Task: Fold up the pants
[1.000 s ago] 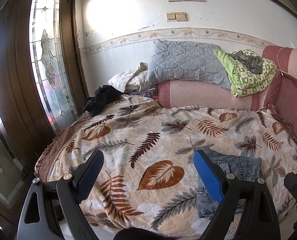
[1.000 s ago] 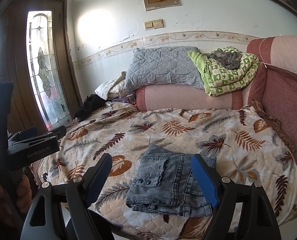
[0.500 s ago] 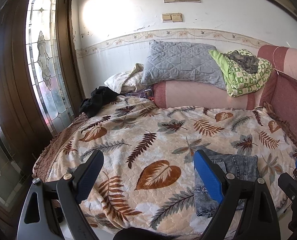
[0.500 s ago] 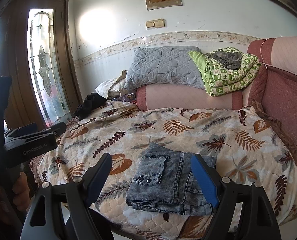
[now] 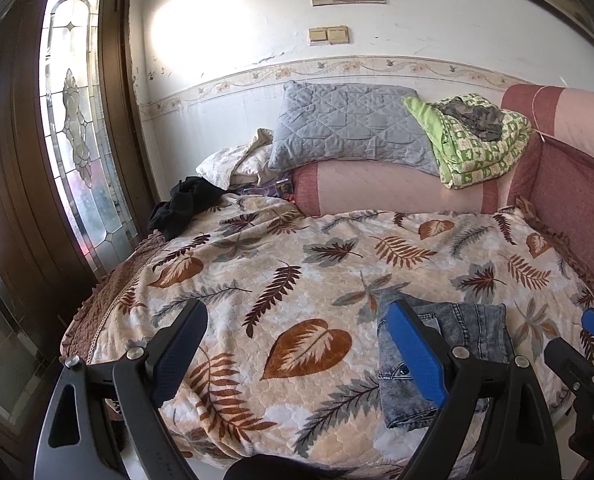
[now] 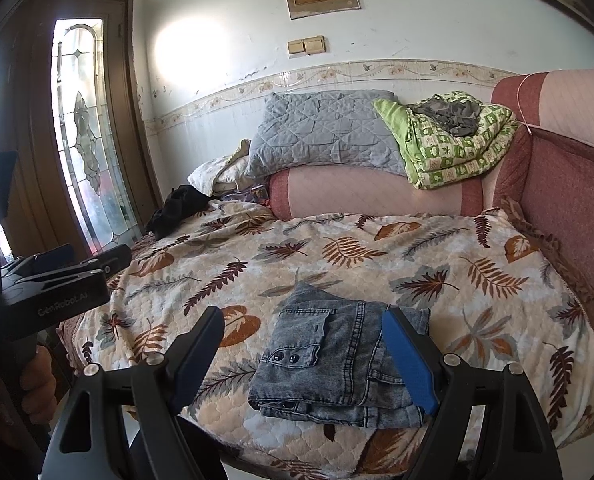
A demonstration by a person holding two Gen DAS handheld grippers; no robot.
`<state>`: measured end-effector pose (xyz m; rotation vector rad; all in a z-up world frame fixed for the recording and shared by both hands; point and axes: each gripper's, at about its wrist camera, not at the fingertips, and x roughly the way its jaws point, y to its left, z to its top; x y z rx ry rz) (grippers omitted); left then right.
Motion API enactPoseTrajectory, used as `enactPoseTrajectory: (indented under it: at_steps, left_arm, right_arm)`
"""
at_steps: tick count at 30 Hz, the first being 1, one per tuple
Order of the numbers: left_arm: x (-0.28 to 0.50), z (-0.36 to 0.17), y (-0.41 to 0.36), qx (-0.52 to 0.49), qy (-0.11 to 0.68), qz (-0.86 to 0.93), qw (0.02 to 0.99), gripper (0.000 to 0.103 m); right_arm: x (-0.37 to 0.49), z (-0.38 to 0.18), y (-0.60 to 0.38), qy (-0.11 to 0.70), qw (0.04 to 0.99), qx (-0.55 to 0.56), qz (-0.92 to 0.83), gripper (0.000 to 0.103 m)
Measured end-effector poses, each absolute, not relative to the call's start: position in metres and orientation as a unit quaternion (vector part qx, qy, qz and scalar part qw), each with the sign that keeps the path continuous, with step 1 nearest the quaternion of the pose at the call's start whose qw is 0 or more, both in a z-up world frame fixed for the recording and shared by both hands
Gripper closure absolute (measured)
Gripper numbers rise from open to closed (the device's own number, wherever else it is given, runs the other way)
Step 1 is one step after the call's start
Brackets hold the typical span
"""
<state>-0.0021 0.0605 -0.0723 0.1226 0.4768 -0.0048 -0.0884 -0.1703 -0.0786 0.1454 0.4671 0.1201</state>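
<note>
Hovering wide open – right gripper [image 6: 303, 356], left gripper [image 5: 297, 354], both empty, folded pants [image 6: 337, 364] untouched

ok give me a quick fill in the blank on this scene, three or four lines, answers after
1. The denim pants lie in a ____ bundle on the leaf-print blanket.
2. The right gripper is ____, with nothing held between its jaws.
3. On top of the green checked quilt sits a crumpled ____ cloth.
4. The grey pillow leans against the ____.

Missing words: folded; open; grey; wall
</note>
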Motion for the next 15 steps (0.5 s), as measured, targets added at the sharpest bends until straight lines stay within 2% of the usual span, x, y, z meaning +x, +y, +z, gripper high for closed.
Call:
enactPoseTrajectory:
  at_steps: [15]
  left_arm:
    - [-0.0067,-0.0707,0.0576,0.06,0.237,-0.019,0.97,0.011]
  right_arm:
    - [-0.0894,-0.0793,-0.1696,0.233,0.968,0.072,0.06,0.019]
